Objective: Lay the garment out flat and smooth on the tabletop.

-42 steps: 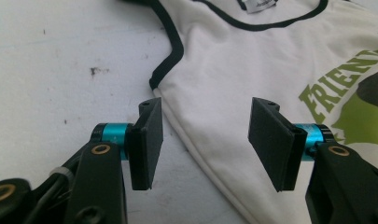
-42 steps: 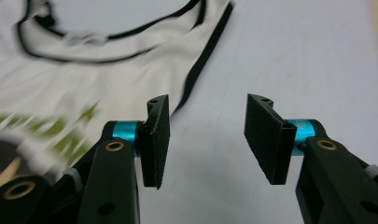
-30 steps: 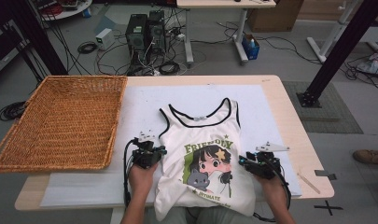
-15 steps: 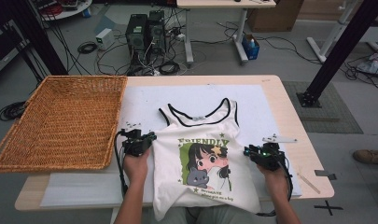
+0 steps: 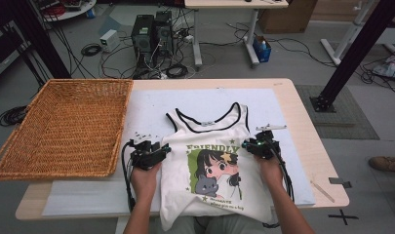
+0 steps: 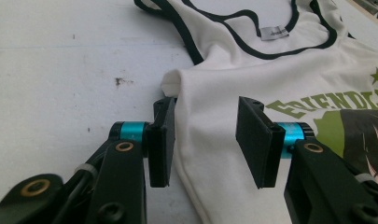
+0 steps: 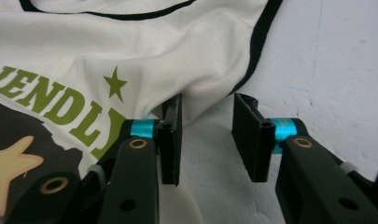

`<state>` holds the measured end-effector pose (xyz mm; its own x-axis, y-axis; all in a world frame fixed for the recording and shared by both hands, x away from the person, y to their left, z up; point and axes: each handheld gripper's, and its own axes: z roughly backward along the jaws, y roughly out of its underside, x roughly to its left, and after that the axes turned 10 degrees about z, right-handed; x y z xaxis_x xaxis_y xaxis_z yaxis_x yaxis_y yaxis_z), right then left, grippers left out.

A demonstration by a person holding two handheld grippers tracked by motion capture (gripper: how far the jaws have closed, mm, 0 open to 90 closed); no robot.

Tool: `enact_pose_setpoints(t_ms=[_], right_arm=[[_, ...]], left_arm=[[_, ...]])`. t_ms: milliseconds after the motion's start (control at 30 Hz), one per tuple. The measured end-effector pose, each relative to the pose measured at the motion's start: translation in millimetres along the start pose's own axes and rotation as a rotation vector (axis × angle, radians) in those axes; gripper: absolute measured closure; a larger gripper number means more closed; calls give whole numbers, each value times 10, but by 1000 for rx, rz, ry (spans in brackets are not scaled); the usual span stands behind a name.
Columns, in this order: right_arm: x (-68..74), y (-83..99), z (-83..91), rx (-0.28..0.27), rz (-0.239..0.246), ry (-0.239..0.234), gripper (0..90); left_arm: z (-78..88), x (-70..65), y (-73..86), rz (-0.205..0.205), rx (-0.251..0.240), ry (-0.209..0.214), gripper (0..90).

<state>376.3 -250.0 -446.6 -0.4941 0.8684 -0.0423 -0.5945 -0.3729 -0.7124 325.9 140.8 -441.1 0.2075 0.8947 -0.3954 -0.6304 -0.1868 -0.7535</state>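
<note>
1. Grey floor (image 5: 49, 63), upper half of the frame, strewn with black cables (image 5: 90, 48).
2. Two dark computer towers (image 5: 148, 34) upper centre, small white box (image 5: 109, 40) to their left.
3. Pale table legs (image 5: 197, 41) top centre; blue container (image 5: 262, 48) beside them.
4. Black diagonal frame post (image 5: 353, 53) upper right, standing on a grey mat (image 5: 341, 109).
5. Black cross mark (image 5: 343, 216) on the floor, lower right.

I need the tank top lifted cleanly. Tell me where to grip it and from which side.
Grip the tank top at its two side edges just below the armholes, each gripper coming in from its own outer side. The fabric lies flat, and the open left gripper and right gripper already straddle those edges.
</note>
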Motion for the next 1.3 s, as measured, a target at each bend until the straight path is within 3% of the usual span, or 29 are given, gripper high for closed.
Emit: enact_pose_setpoints(t_ms=[33, 133, 167, 233, 300, 400, 433, 500, 533, 600, 667, 700, 833, 900, 933, 1000, 1033, 1067, 1133, 1200, 1300], right_arm=[[-2, 6, 2, 1, 45, 17, 875], [-38, 3, 23, 11, 113, 10, 900], [-71, 15, 40, 2, 101, 13, 900], [-181, 49, 101, -44, -2, -13, 900], [-242, 59, 171, -83, -54, -10, 900], [-255, 60, 221, -95, -31, 54, 900], [-283, 60, 214, -83, -21, 95, 900], [-345, 66, 180, -60, -69, 82, 885], [-368, 73, 166, -55, -81, 68, 835], [-367, 99, 203, -80, -115, 30, 755], [-323, 162, 313, -127, -123, 31, 716], [-298, 201, 364, -139, -129, 10, 711], [-91, 354, 476, -112, -56, -29, 626], [11, 417, 476, -78, -24, -43, 608], [53, 438, 469, -61, -10, -43, 613], [117, 446, 441, -41, 17, -55, 698], [156, 440, 419, -29, 52, -38, 751], [183, 428, 410, -31, 85, -36, 851], [183, 401, 389, -24, 94, -51, 885], [158, 371, 372, -27, 100, -34, 887], [60, 318, 337, -50, 52, -18, 888]], left_arm=[[2, 0, 9, 3, 1, 4, 574], [10, 1, 24, -2, 0, 14, 572], [17, 2, 25, -3, -3, 17, 561], [33, 5, 21, 0, -10, 20, 555], [39, 9, 20, 5, -18, 23, 552], [57, 7, 23, -2, -10, 25, 547], [62, 5, 24, -6, -9, 26, 537], [72, -6, 29, -7, -4, 35, 528], [76, -14, 33, -12, 1, 35, 521], [77, -33, 54, -24, 15, 40, 511], [71, -56, 87, -42, 36, 46, 504], [71, -67, 103, -54, 50, 46, 503], [41, -118, 179, -76, 92, 52, 491], [0, -136, 222, -78, 142, 100, 494], [-5, -159, 243, -105, 137, 106, 509], [-14, -176, 246, -117, 151, 116, 624], [-15, -179, 247, -124, 156, 99, 707], [-18, -174, 243, -124, 159, 90, 818], [-33, -139, 218, -92, 161, 95, 876], [-46, -127, 190, -107, 141, 60, 879], [-92, -68, 105, -88, 113, 34, 880]])
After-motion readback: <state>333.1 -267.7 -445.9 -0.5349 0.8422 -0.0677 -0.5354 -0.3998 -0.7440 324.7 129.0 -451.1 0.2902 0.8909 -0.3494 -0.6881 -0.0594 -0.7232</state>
